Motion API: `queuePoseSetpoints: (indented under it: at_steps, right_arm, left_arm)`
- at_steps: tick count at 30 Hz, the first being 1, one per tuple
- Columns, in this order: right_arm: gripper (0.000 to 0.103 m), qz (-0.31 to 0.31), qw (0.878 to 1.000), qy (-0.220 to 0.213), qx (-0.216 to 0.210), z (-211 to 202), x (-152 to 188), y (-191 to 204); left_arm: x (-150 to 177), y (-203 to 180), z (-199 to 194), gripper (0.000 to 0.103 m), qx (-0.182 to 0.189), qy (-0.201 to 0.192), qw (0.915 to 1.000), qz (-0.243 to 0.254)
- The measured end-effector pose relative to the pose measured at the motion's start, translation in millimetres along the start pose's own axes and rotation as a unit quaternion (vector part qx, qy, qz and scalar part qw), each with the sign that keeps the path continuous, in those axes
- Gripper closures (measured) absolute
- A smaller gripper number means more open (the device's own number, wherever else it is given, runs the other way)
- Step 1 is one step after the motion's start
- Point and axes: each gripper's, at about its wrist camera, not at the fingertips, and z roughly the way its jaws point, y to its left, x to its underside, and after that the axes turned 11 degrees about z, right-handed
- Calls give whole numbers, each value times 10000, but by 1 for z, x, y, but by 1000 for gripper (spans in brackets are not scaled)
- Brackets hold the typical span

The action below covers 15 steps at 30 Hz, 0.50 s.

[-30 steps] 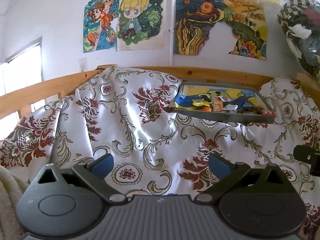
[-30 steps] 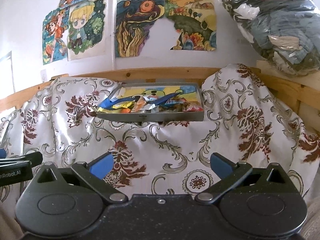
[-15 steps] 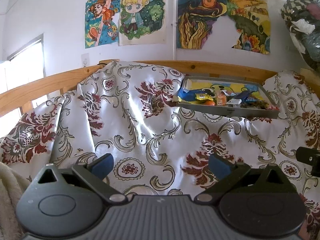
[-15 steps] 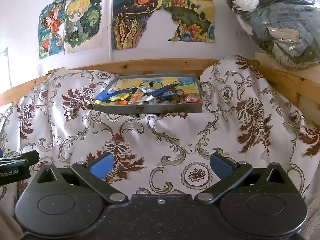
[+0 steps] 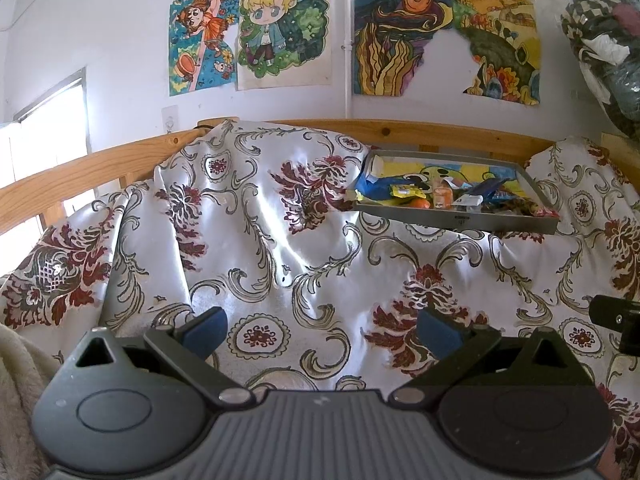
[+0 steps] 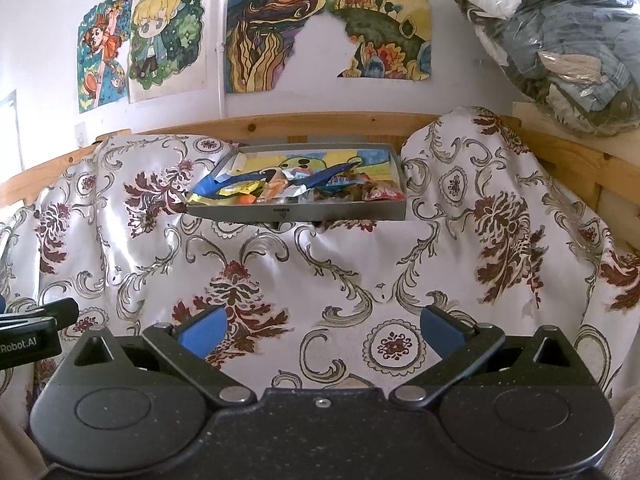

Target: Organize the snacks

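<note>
Snacks (image 6: pixel 296 190) all sit in the grey tray (image 6: pixel 296 213) up on the flowery bedspread (image 6: pixel 280 280), near the wooden rail (image 5: pixel 400 130); blue, yellow and orange wrappers in a loose heap, a red packet (image 6: pixel 386 194) at the tray's right end; none that I can see lying out on the cloth.

What changed over the last second: you've tipped both cameras down a touch and eased forward; the tray sits lower in both views than it did and looks a bit bigger, and the wall drawings (image 5: pixel 280 28) have slid down into fuller view; nothing in the tray has shifted.

Your left gripper (image 5: pixel 320 330) is spread wide with nothing between the blue pads (image 5: pixel 204 328); your right gripper (image 6: pixel 320 330) is the same, wide and empty; both hang low over the cloth, well short of the tray.

So it reads as you closing in on the tray, I'd guess; whether that heap is waiting to be sorted or is where the snacks were meant to land, this look fits either; the wrappers overlap a lot, so a single one would be fiddly to single out.
</note>
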Motion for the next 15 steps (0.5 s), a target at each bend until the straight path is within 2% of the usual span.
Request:
queuePoseSetpoints:
  at_steps: [15]
  right_arm:
    - [1,-6,10000,11,0,0,1,0]
  left_arm:
    - [0,0,0,0,5,3,10000,3]
